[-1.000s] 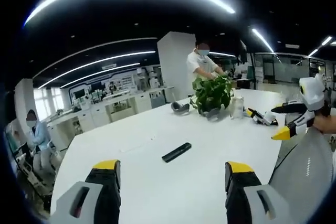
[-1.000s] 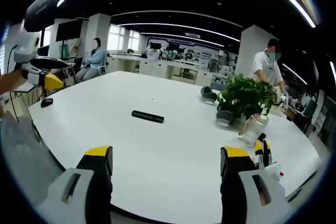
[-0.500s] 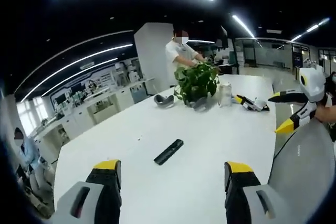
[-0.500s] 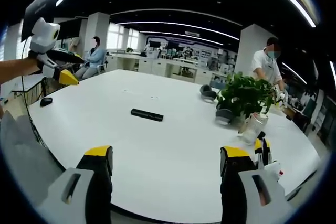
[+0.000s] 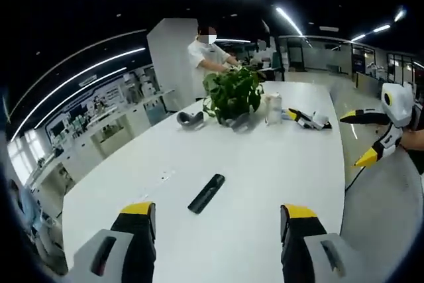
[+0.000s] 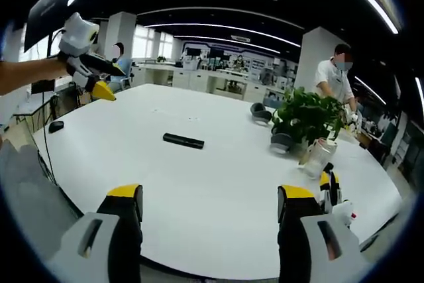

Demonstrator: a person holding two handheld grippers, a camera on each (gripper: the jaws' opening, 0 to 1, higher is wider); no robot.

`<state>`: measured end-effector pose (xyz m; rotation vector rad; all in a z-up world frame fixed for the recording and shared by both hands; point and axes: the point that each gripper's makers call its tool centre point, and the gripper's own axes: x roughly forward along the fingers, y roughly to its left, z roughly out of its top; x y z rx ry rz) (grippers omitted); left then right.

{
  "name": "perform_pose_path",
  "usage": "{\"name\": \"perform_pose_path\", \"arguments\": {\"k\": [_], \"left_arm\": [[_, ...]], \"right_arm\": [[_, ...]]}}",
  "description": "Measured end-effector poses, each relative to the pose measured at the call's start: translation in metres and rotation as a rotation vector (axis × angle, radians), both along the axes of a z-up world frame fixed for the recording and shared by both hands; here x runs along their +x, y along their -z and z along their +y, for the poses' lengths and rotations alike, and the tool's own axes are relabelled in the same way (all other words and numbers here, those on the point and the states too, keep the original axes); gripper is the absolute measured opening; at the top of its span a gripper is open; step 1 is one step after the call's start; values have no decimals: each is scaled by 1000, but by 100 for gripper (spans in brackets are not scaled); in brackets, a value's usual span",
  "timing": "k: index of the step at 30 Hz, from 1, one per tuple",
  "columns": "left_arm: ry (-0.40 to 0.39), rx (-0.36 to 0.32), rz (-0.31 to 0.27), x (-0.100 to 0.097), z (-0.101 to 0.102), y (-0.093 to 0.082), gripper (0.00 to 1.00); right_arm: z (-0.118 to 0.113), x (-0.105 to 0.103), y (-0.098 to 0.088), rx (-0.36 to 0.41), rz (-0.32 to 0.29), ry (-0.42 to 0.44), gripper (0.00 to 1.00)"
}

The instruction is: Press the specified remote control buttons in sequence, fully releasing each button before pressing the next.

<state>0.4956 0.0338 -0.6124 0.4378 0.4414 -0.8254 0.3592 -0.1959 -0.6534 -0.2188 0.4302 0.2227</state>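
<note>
Slim black remote control (image 5: pixel 206 193) lying flat on the white table (image 5: pixel 278 164), centre of frame — likely light, rigid, prone to sliding. Best pressed straight down, not gripped. Left gripper (image 5: pixel 217 220) and right gripper (image 6: pixel 209 205) both spread apart, empty — well short of it.

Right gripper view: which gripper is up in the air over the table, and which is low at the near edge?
The left gripper is raised above the white table's far-left corner. The right gripper sits low at the near edge, jaws apart.

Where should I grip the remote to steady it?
Take the remote across its narrow width, near one end, coming down from above. It lies flat on the table, long and slim, so only its two long edges give the left tool a hold; buttons stay uncovered.
</note>
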Motion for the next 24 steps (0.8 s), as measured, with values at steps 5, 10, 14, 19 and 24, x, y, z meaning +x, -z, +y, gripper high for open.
{"name": "perform_pose_path", "arguments": {"k": [5,10,14,19,24], "left_arm": [[54,59,44,14,-6,12,79],[113,99,91,25,-18,24,71],[166,143,86,36,-28,32,70],[222,194,109,49,-38,43,66],[261,253,135,68,-43,61,63]], "right_arm": [[0,0,3,-9,12,-1,86],[-1,0,5,-13,23,2,85],[-3,0,6,-14,29,9,85],[-2,0,10,-24,46,6,84],[-5,0,11,-26,53,16,82]]}}
